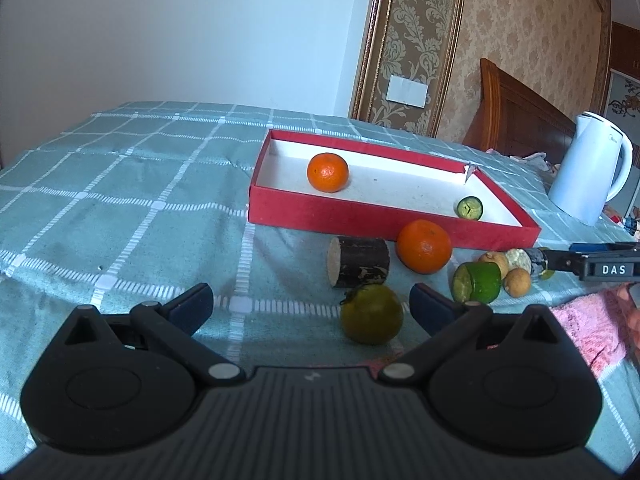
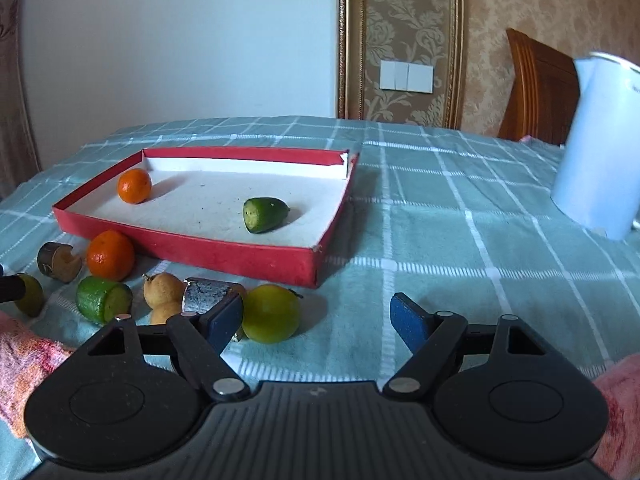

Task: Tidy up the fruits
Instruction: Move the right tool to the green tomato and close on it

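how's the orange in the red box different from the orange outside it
The orange in the box rests on the white floor of the red box, standing alone; the orange outside sits on the checked cloth against the box's front wall, among other fruit. The outside one looks bigger, though it is also nearer. Both are round, bright orange and whole.

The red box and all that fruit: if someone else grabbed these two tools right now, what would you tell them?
Left tool: open, empty, a yellow-green fruit on the cloth just ahead between its fingers.
Right tool: open, empty, beside another yellow-green fruit.
Done: one orange and one green piece lie in the red box.
Left: on the cloth in front of the box, a second orange, a cut green fruit, small tan fruits and both yellow-green fruits. The dark log piece and the silvery cylinder may not be fruit.
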Demonstrator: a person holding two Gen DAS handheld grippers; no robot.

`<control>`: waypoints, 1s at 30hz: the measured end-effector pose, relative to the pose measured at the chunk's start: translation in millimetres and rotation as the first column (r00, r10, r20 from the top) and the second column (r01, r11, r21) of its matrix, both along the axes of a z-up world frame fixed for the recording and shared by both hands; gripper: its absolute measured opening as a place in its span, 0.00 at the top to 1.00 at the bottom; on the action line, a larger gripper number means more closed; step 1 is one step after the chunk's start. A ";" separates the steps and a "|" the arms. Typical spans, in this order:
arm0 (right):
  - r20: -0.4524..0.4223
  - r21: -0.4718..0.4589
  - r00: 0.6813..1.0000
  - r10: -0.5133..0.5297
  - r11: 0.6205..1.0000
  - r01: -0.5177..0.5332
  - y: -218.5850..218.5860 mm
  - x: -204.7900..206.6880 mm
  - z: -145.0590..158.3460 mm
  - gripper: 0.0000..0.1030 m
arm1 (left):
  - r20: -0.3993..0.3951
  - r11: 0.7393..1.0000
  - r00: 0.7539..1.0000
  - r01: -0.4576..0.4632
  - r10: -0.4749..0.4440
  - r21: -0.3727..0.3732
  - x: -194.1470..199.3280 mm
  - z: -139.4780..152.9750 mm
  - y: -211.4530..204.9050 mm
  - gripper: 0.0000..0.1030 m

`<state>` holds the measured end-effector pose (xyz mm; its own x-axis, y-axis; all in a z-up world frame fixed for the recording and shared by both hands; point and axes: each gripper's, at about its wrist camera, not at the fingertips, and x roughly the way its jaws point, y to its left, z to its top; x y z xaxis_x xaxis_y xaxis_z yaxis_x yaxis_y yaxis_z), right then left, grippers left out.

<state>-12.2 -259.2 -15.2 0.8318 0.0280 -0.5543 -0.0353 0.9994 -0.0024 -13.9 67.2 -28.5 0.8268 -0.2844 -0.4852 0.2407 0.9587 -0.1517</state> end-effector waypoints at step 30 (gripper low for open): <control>-0.027 -0.013 0.995 0.096 0.995 -0.097 19.0 20.5 -13.8 0.65 | -0.004 0.999 1.000 0.004 -0.004 0.040 1.1 0.7 -9.0 0.00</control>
